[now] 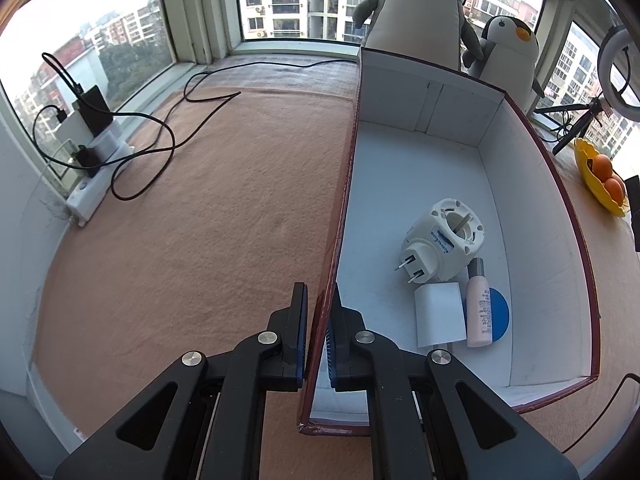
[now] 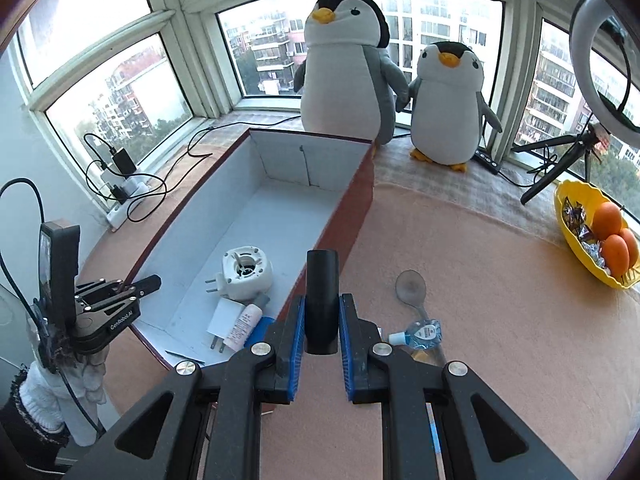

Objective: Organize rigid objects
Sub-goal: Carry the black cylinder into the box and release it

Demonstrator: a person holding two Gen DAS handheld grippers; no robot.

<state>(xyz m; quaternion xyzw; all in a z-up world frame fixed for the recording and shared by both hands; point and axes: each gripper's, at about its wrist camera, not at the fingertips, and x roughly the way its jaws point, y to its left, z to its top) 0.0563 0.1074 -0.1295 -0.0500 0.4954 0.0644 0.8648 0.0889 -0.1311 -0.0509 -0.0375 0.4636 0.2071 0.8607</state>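
My left gripper (image 1: 318,336) is pinched tight on the side wall of the box (image 1: 552,184), near its front corner. One pad sits outside the red wall and one sits inside the white wall. In the right view I can see that gripper (image 2: 150,282) from the side, at the box's left edge.

My right gripper (image 2: 322,334) is squeezing a black tube-shaped thing (image 2: 322,300). It stands upright between the blue pads, and both pads press on it. I hold it above the worktop (image 2: 480,320), just beside the right wall of the box.

Inside the box, near the front, lies a white plug-in device (image 1: 444,244) with two metal pins. A white charger block (image 1: 440,314) lies just in front of it. A small pink bottle (image 1: 479,312) lies next to the block, partly on top of a blue round lid (image 1: 502,312).

Out on the worktop, a clear plastic spoon (image 2: 412,288) lies to the right of my right gripper. A small blue bottle with a white cap (image 2: 420,334) lies close by it.

A yellow bowl (image 2: 580,252) with oranges sits far to the right. Two toy penguins (image 2: 344,68) stand behind the box by the window.
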